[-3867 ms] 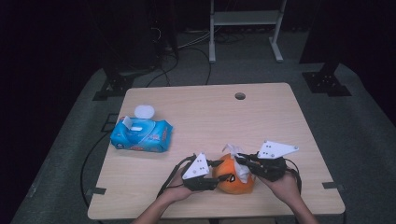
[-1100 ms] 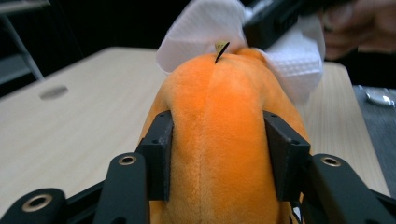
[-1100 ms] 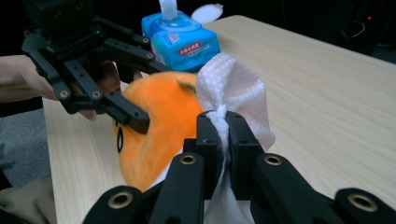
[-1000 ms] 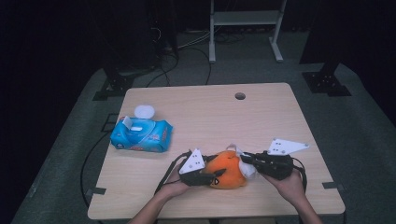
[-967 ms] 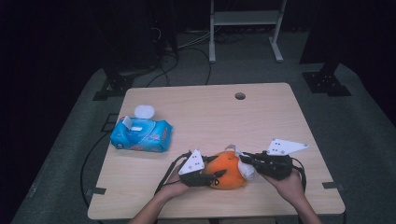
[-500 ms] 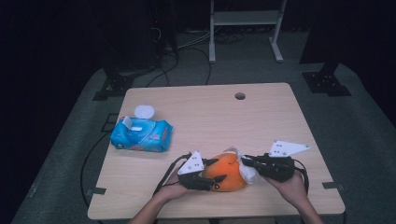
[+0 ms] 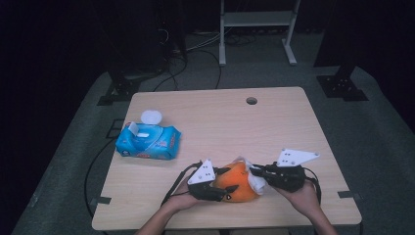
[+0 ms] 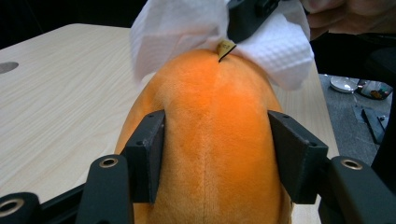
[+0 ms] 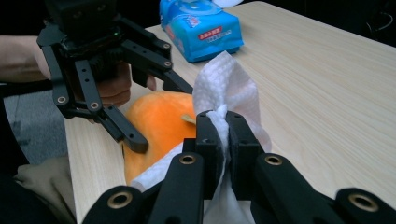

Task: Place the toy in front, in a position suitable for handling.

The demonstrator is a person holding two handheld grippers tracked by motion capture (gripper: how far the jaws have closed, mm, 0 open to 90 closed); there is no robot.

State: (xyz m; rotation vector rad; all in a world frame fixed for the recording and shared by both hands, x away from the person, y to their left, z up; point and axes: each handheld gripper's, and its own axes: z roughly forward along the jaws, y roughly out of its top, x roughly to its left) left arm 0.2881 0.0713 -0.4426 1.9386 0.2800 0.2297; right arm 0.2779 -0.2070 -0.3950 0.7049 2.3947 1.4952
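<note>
Near edge of the table (image 7: 293,122): the left gripper (image 8: 217,154) has just been opening, its jaws either side of the orange plush toy (image 8: 210,140) with the pads at its flanks. It should steady w/o denting. The right gripper (image 9: 223,135) is pressed together on a white wipe (image 9: 229,86); wipe lightly along the fuzzy dome. The wipe is quilted, limp. Farther off sits a glossy blue wet-wipe pack (image 7: 148,141).

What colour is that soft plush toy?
Bright orange; the plush toy shows best in the left gripper view.
</note>
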